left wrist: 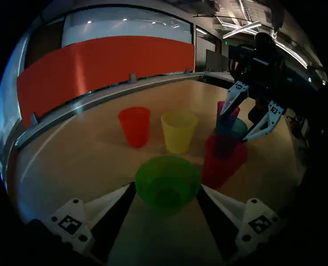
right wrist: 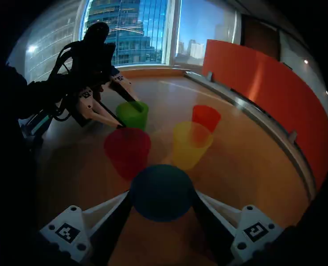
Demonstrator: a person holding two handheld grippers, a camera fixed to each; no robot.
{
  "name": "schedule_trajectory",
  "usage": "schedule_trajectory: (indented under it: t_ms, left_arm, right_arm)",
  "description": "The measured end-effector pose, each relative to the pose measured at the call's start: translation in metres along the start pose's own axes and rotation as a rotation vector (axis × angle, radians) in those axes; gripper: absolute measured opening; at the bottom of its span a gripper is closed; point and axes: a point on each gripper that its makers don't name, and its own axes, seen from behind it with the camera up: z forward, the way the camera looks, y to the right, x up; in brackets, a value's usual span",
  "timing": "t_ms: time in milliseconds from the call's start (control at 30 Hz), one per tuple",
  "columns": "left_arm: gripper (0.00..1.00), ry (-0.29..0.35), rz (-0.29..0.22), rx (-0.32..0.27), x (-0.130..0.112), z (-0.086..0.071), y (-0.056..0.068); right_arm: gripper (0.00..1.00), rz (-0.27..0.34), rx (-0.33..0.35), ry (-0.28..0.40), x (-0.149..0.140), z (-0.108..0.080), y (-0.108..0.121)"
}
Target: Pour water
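Pouring hasn't begun, as I judge it. Both cups I hold are upright, and I can't make out water in either. My left gripper pinches the green cup by its sides; my right gripper pinches the blue cup likewise. Both reach in level and face each other over the middle of the counter, well off its edges. Between them stand the red cup, yellow cup and dark red cup — the tilt itself is all left to do.
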Motion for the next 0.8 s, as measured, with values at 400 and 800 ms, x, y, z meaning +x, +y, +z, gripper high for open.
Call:
schedule_trajectory:
  t_ms: [400, 800]
  left_arm:
    - [0.97, 0.003, -0.009, 0.013, -0.002, -0.007, 0.001]
    - [0.97, 0.037, -0.038, 0.032, 0.003, -0.023, -0.001]
  right_arm:
    - [1.00, -0.026, -0.031, -0.019, -0.003, 0.000, 0.004]
    - [1.00, -0.036, -0.042, 0.020, 0.017, -0.020, 0.001]
